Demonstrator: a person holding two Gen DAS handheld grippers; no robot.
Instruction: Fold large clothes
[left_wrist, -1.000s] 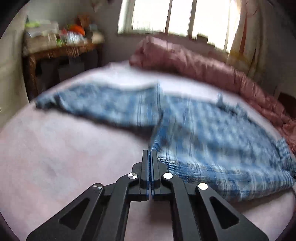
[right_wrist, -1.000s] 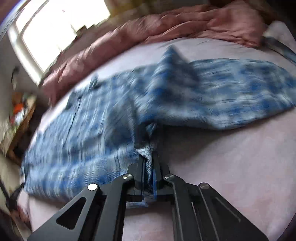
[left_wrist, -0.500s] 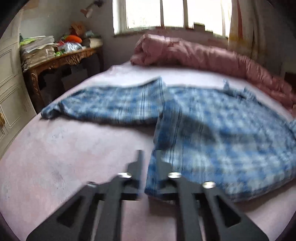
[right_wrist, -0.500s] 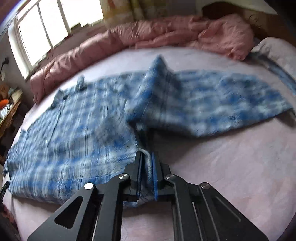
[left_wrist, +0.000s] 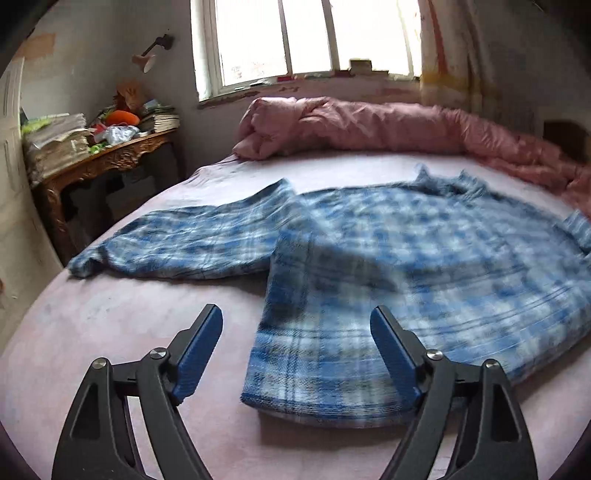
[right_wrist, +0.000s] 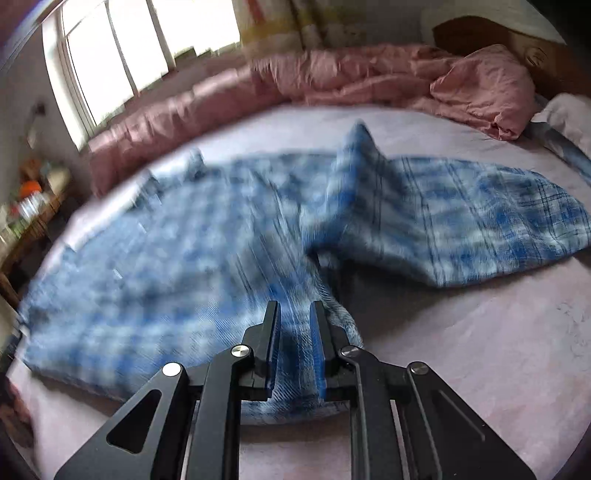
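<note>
Blue plaid shirt (left_wrist: 424, 258) spread flat on a pink bed (left_wrist: 110, 325), sleeves laid out to either side.

A rumpled pink quilt (left_wrist: 369, 125) is banked along the bed's far edge beneath the window (left_wrist: 314, 37); a carved wooden counter (left_wrist: 107, 158) piled with papers is seen only in the left wrist view, the quilt's bunched end and a white pillow (right_wrist: 569, 118) only in the right. The left tongs (left_wrist: 295, 347) have just been opening and are spread wide, the soft woven hem lying between them untouched. The right tongs (right_wrist: 295, 339) have been parted slightly, a fold of cloth between; contact cannot be told.
</note>
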